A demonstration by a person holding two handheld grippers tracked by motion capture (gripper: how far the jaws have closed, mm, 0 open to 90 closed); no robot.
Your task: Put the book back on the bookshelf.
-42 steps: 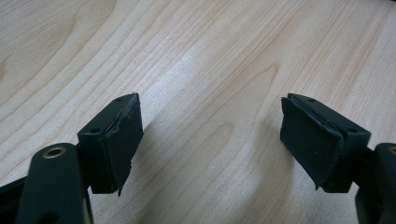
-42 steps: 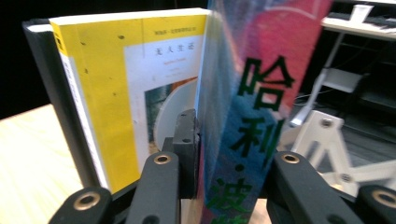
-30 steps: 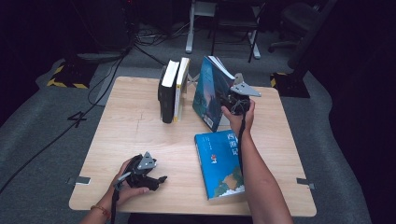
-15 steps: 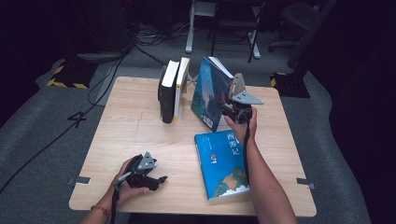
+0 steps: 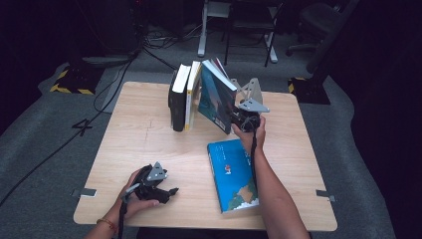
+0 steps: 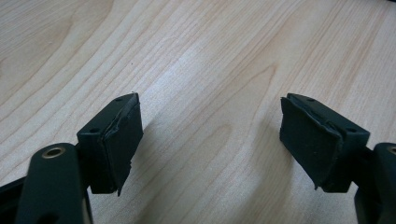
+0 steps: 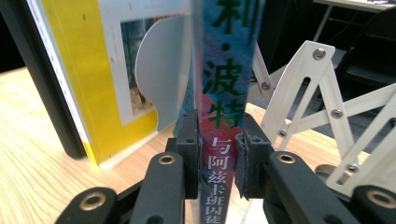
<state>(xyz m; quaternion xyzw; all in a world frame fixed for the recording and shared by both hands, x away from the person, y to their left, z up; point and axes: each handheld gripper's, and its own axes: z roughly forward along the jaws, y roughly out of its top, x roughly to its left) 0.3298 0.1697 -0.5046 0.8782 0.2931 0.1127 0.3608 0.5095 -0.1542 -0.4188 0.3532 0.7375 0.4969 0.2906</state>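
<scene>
Teal and tilted, the book [image 5: 215, 99] we work on leans toward the upright row at the far middle of the table [image 5: 149, 144], its top against the yellow book [image 5: 190, 94], which stands just beside the black book [image 5: 176, 97]. Our right gripper [image 5: 238, 117] is clenched on the teal book: in the right gripper view the two pads [image 7: 189, 149] press on either side of its spine [image 7: 224, 116], where red and teal ground carries green and white characters. Its jaws have just been closing, and the spine sits between them. In that same view the yellow book [image 7: 93, 70] and the black one [image 7: 37, 79] stand to the left of the spine, and a white scissor-frame stand [image 7: 322, 107] rises on the right. From above we see the frame [image 5: 251, 92] just behind the right gripper.

A blue book [image 5: 233, 174] lies flat on the near right of the table, partly under our right forearm.

Our left gripper [image 5: 166, 193] rests low near the front left edge, well apart from every book. In the left gripper view its pads [image 6: 119, 140] stand wide apart over bare wood [image 6: 210, 70], released, with nothing between them.
</scene>
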